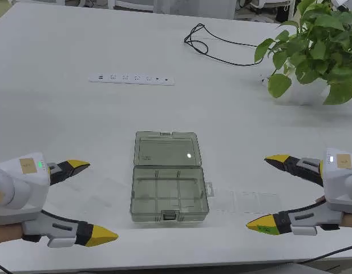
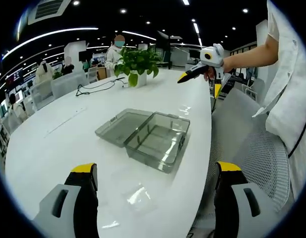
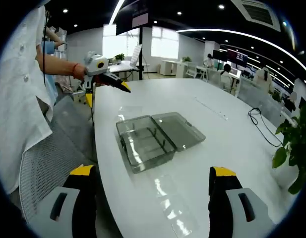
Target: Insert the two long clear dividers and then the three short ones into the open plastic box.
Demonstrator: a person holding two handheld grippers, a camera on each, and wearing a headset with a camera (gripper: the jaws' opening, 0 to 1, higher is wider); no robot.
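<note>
Box (image 1: 170, 197) is sitting mid-counter (image 1: 61, 125), between the two tools. Smoky grey translucent plastic, rectangular w/ rounded corners, small latch tab on the near edge. Lid (image 1: 166, 149) is lying flat open on the far side, hinged to the base. Base is showing faint grid lines inside; can't tell if those are moulded slots or seated dividers.

Clear dividers (image 1: 244, 201) are lying flat on the counter just right of the box: thin transparent strips, barely reading against the white, mostly glare. In the right gripper view they're lying between the jaws, close to the cam. Another clear piece (image 2: 138, 196) is lying left of the box, seen between the jaws in the left gripper view, crinkly reflections, shape unclear.

Left tool (image 1: 91, 200) is hovering left of the box, jaws spread wide, gripping nothing. Right tool (image 1: 267, 192) is hovering right of the box, also wide and empty. Both have yellow tips on black/grey fingers and white bodies.

Counter is smooth, glossy white. Far side: white power strip (image 1: 131, 79), black cable (image 1: 213, 45) looping, leafy green plant (image 1: 315, 45).
</note>
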